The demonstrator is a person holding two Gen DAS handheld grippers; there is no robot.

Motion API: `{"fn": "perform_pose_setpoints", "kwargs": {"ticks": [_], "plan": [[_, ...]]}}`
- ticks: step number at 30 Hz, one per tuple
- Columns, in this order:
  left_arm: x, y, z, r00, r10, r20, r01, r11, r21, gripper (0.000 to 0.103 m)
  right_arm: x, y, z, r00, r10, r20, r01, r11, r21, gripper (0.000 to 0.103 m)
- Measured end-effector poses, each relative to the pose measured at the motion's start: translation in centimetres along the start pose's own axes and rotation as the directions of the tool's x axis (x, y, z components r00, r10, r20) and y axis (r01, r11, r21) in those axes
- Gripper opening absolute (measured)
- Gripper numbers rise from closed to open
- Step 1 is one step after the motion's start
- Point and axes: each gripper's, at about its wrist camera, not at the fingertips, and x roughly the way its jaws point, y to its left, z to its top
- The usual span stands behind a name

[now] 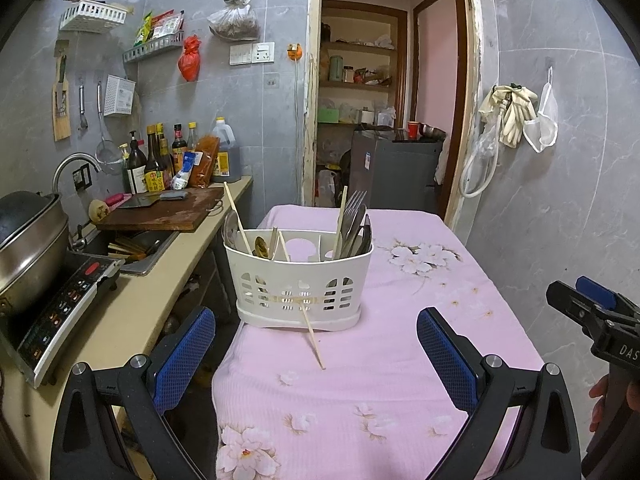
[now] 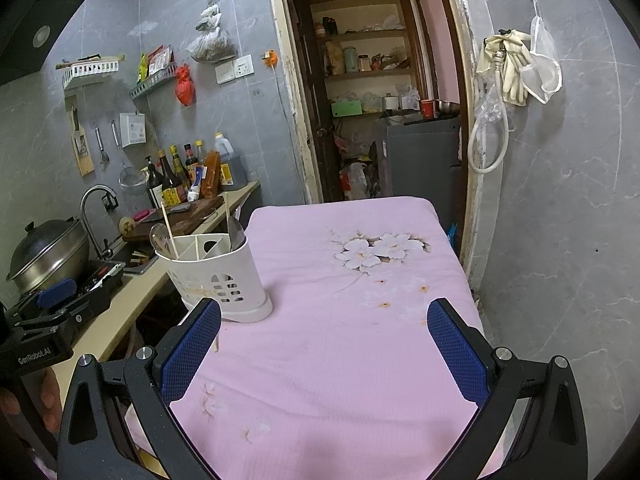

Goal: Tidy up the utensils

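I hold 2 grippers, left gripper (image 1: pixel 316 344) and right gripper (image 2: pixel 324 344), both spread wide and empty, over the pink tablecloth (image 1: pixel 400 360); 1 white caddy (image 1: pixel 298 280) stands there, 1 chopstick (image 1: pixel 313 338) lying against its base.

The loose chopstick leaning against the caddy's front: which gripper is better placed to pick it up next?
Left. The left gripper is open and the chopstick lies between its fingers, before the caddy. The right gripper, also open, faces bare pink cloth.
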Motion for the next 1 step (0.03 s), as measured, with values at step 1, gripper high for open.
{"fn": "perform_pose_setpoints", "kwargs": {"ticks": [1], "plan": [[0.08, 0.30, 0.04, 1.000, 0.000, -0.001, 0.000, 1.000, 0.000, 0.102, -0.11, 0.31, -0.31, 1.000, 0.001, -0.002, -0.001, 1.000, 0.000, 0.101]]}}
